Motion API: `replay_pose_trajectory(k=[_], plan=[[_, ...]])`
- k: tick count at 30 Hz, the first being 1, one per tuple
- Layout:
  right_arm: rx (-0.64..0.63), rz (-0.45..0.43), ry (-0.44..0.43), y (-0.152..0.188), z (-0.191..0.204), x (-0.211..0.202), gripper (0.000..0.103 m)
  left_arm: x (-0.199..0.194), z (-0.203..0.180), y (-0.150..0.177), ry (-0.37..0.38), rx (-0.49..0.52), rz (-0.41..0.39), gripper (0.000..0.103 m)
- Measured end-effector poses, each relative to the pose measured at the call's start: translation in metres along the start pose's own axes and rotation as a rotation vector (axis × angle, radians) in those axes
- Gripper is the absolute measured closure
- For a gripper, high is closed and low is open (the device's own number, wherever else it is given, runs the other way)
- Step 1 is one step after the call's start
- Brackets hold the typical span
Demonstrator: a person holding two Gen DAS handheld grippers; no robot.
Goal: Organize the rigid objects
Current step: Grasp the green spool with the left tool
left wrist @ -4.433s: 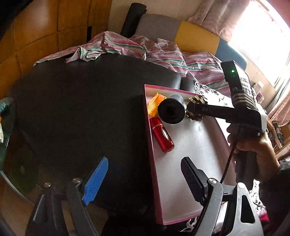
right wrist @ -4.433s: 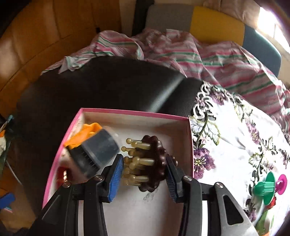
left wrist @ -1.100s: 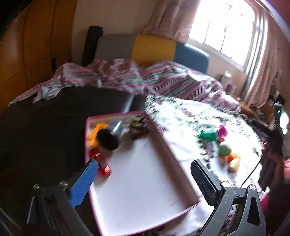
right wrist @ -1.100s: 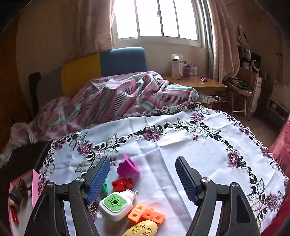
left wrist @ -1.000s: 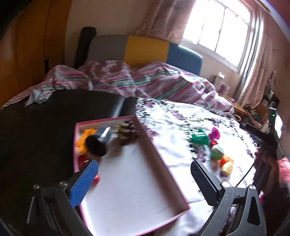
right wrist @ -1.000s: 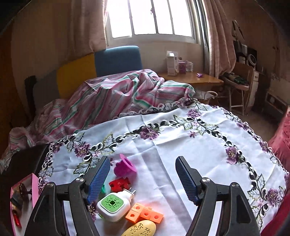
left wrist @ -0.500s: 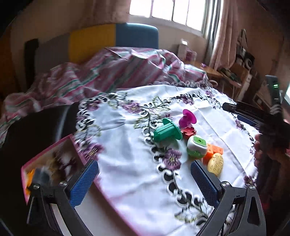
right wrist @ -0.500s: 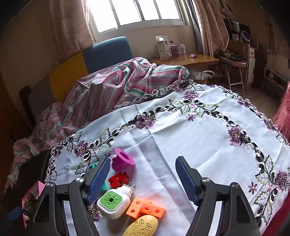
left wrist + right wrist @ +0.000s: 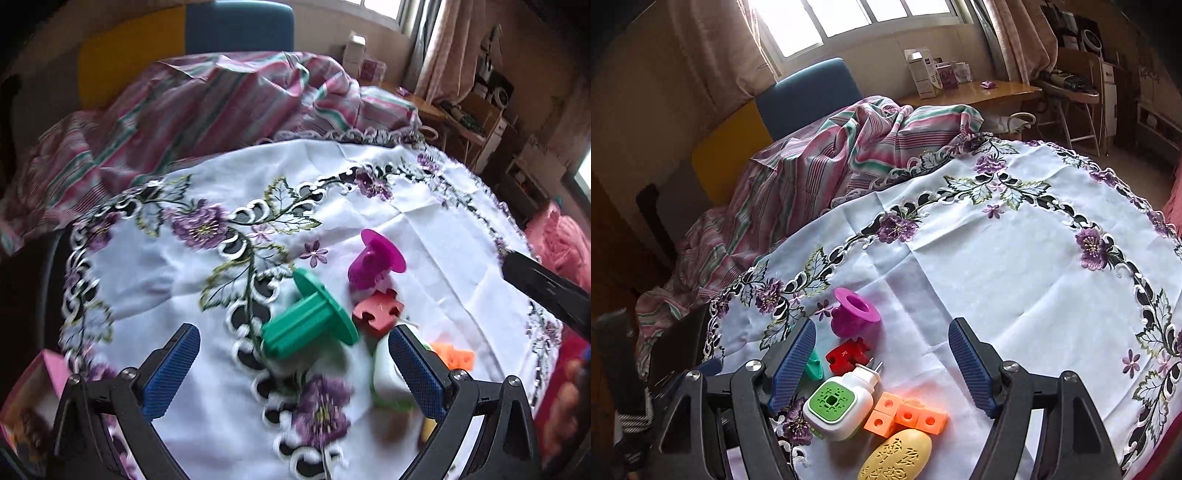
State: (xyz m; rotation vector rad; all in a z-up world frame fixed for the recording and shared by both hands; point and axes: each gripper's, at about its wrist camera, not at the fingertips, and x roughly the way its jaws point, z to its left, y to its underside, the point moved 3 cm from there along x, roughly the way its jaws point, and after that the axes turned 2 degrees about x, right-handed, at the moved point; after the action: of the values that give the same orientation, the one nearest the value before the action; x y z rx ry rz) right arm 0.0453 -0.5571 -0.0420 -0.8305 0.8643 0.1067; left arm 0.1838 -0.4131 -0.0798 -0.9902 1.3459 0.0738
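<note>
A green spool (image 9: pixel 306 325) lies on its side on the embroidered white tablecloth (image 9: pixel 166 266), just ahead of my open left gripper (image 9: pixel 293 363) and between its finger lines, untouched. Beside the spool are a magenta spool (image 9: pixel 373 264), a red puzzle piece (image 9: pixel 376 312), a white-and-green plug-in device (image 9: pixel 386 376) and orange blocks (image 9: pixel 452 356). My right gripper (image 9: pixel 882 356) hangs open over the same pile: magenta spool (image 9: pixel 853 312), red puzzle piece (image 9: pixel 847 356), plug-in device (image 9: pixel 836 400), orange blocks (image 9: pixel 905 411), yellow oval piece (image 9: pixel 897 458). Its left finger hides most of the green spool (image 9: pixel 814 365).
A corner of the pink box (image 9: pixel 33 384) shows at the lower left. A striped cloth (image 9: pixel 827 162) is heaped along the table's far edge, with chairs behind it. A wooden side table (image 9: pixel 979 92) holds cartons. The other gripper's body (image 9: pixel 543 291) reaches in from the right.
My left gripper has swung right from the pink box to the toy pile and come down close to the green spool. The right gripper has stayed over the pile, tilting slightly.
</note>
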Motion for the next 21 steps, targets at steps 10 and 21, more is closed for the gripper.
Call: replay_pose_trajectory(k=[10,21], plan=[[-0.016,0.027,-0.011,0.003,0.004,0.005,0.027,0.060,-0.001,-0.006,0.077,-0.004,0.145,0.045],[0.050,0.068,-0.014,0.004,-0.009,0.014,0.027,0.005,0.009,0.022,0.117,-0.065,0.025,0.087]])
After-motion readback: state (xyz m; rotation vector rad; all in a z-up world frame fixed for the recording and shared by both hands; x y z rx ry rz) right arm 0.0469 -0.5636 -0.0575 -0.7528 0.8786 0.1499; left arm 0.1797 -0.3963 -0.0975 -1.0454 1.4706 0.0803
